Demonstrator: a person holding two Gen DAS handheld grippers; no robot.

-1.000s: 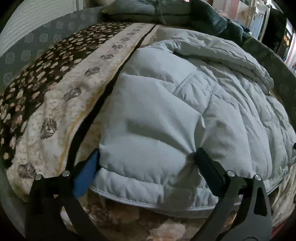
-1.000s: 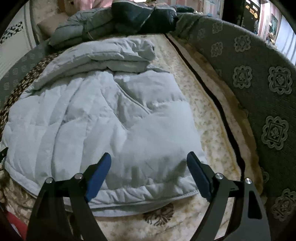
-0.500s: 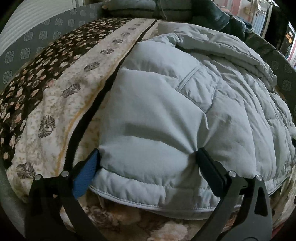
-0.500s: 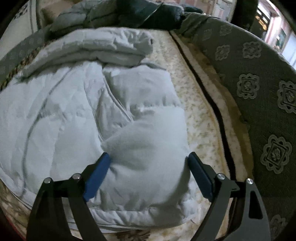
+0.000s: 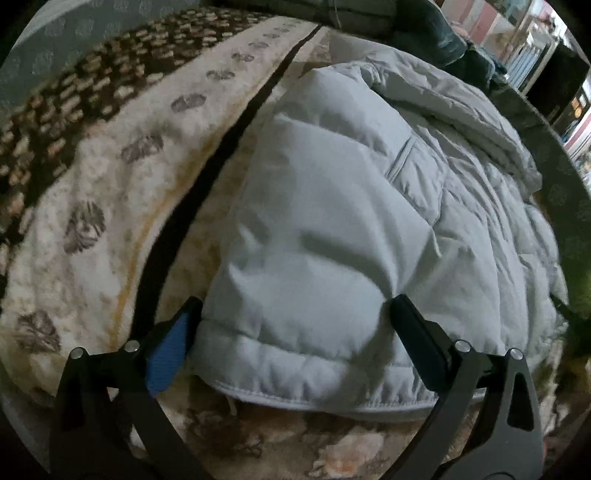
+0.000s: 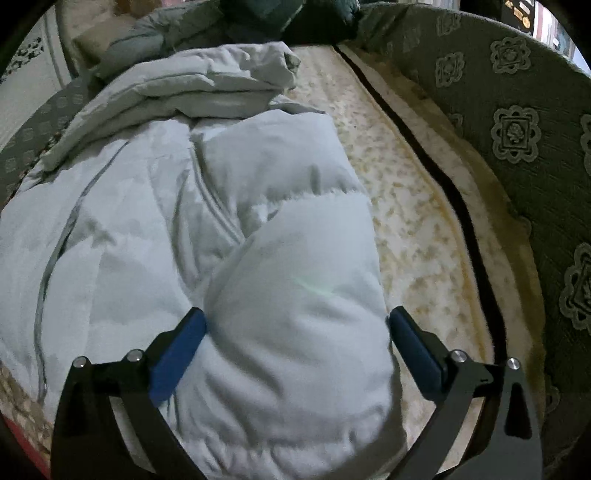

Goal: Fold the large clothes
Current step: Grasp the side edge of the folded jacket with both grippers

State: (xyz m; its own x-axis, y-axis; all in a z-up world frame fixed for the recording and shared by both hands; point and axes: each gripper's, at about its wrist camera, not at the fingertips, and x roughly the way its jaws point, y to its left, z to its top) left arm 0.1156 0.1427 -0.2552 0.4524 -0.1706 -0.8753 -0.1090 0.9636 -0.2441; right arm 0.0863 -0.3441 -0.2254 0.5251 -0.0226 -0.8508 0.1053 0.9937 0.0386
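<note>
A pale grey-blue padded jacket (image 5: 351, 221) lies spread on a patterned bed cover, its sleeves folded across the far end. My left gripper (image 5: 293, 314) has its wide jaws around the thick hem at the jacket's near left corner, and the padding bulges between the fingers. My right gripper (image 6: 297, 325) has its wide jaws around the near right corner of the jacket (image 6: 295, 277), which is raised and bunched up over the body. Both sets of pads press into the padding.
The floral bed cover (image 5: 110, 192) has a dark stripe beside the jacket. A grey-green patterned blanket (image 6: 517, 129) rises along the right side. Dark folded clothes (image 6: 277, 18) are piled at the far end.
Both grippers have pushed forward with the jacket's hem. The right corner has lifted and rolled over the jacket's body. The left corner has bunched up higher.
</note>
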